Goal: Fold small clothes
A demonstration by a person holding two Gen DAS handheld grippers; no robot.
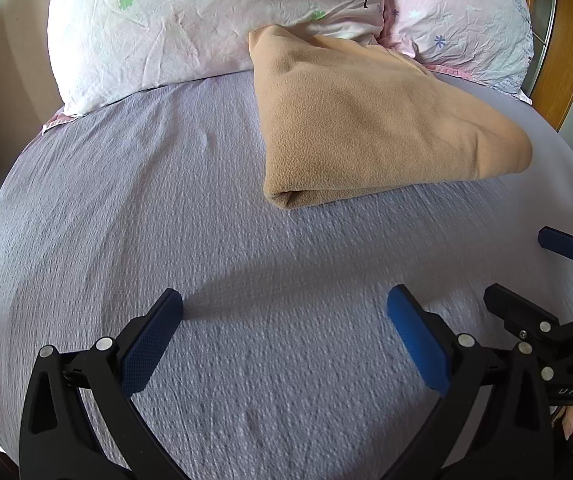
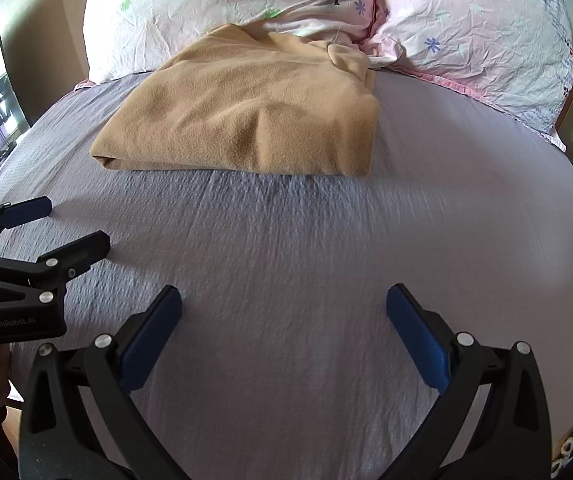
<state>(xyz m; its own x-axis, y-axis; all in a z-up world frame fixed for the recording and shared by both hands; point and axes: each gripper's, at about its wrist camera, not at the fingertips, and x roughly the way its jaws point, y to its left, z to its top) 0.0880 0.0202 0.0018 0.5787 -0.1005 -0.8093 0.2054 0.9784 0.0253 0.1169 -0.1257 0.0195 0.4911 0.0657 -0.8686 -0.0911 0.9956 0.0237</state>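
In the left wrist view the left gripper (image 1: 284,304) is nearest, its two blue-padded fingers spread wide at 7 and 5 o'clock, hovering low over the grey bedsheet (image 1: 146,208) with nothing between them. The right gripper (image 1: 522,268) pokes in at 4 o'clock, close beside the left one, its fingers also apart and empty.

In the right wrist view the right gripper (image 2: 284,304) shows the same wide spread, tips pointing toward 12 o'clock over the bedsheet (image 2: 426,220). The left gripper (image 2: 74,224) enters at 9 o'clock, fingers parted, just above the sheet.

Ahead of both lies a broad stretch of bare sheet between the fingertips and the cloth. The tan fleece garment (image 1: 370,128) lies folded, at 1 o'clock in the left view and at 11 to 12 o'clock (image 2: 246,112) in the right view. Its near folded edge runs across the sheet; its far edge touches the pillows. Bare sheet continues on either side of it.

Farthest, two floral pillows (image 1: 190,28) (image 2: 478,36) lie side by side at 12 o'clock, with a wooden headboard (image 1: 566,60) at 2 o'clock.
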